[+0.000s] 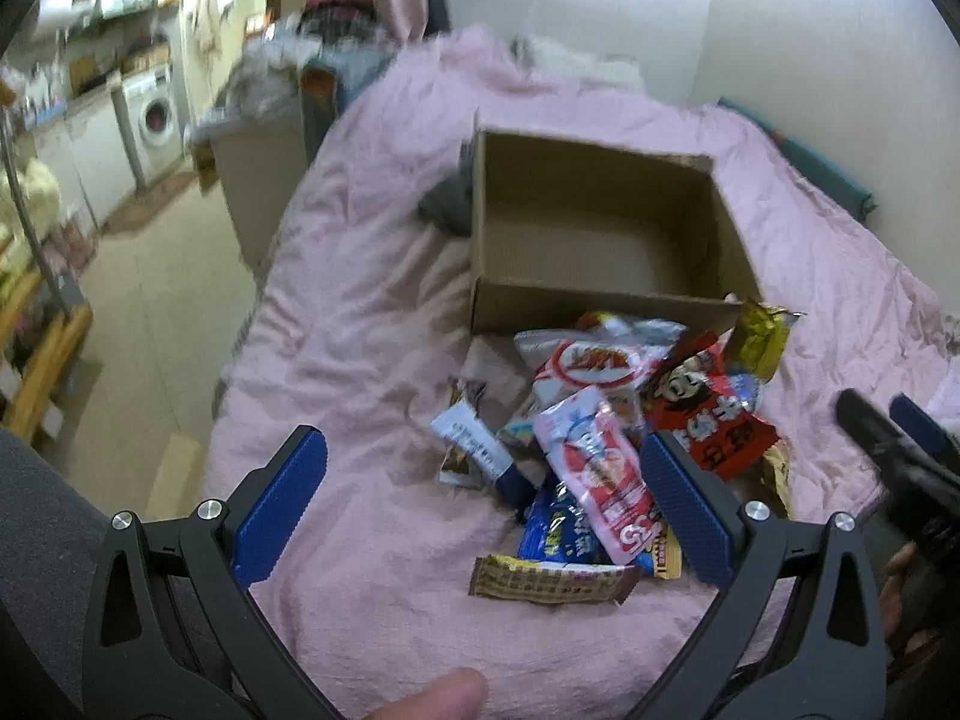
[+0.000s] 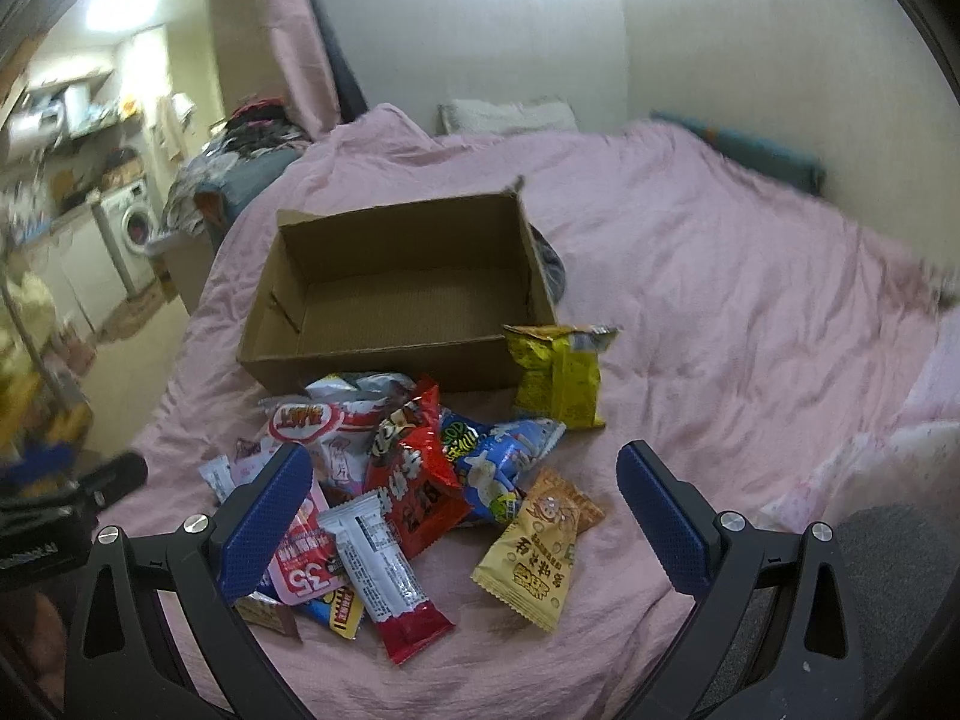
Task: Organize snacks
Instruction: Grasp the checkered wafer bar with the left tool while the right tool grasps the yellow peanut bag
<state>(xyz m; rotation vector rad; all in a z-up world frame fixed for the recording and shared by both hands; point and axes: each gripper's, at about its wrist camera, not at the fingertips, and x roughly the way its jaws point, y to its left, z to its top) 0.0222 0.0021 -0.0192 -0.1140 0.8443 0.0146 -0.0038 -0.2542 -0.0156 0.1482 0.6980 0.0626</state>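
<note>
Left wrist: I read the left gripper (image 1: 483, 498) spread wide, holding nothing, above the snack pile (image 1: 606, 438) on the pink bedcover (image 1: 360, 324), just before the cardboard box (image 1: 600, 306).

Right wrist: right gripper (image 2: 465, 516) likewise apart, holding nothing, over the same pile (image 2: 420, 468).

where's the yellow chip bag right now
In the right wrist view the yellow chip bag stands on the pink blanket, leaning against the near right corner of the empty cardboard box, just behind the snack pile.
</note>
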